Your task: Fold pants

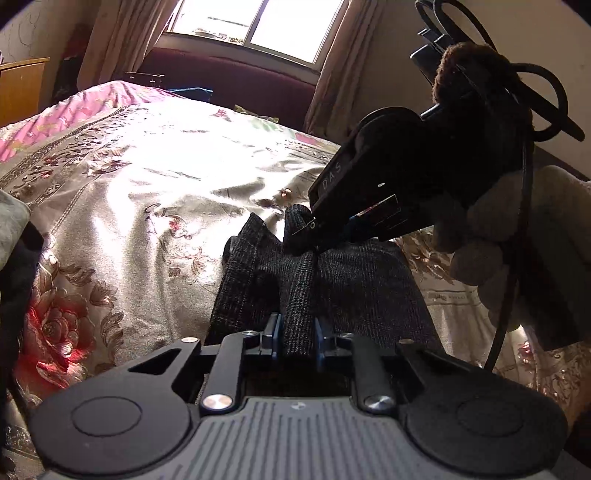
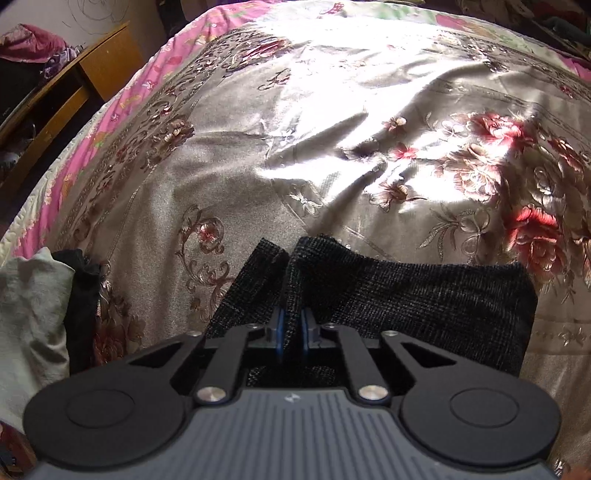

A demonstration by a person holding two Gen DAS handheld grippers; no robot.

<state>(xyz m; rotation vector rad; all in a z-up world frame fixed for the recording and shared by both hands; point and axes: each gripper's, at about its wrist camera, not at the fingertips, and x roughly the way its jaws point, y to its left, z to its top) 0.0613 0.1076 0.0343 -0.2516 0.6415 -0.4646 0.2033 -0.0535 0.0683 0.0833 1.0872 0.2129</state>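
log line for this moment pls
task: fold pants | left gripper: shut on pants | right gripper: shut on pants | surface: floral bedspread

Dark woven pants lie on bed w/ floral satin bedspread. Left hand-held gripper & right hand-held gripper each pinch a pants fold. Orange wooden cabinet left of bed; bright window behind it.

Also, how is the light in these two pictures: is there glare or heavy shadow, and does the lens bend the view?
Left wrist view: the window is blown out, the bedspread glares white, and the right gripper is a backlit dark shape. Right wrist view: sun patches glare on the bedspread; the dark pants keep their weave. Both views: fisheye curves the edges.
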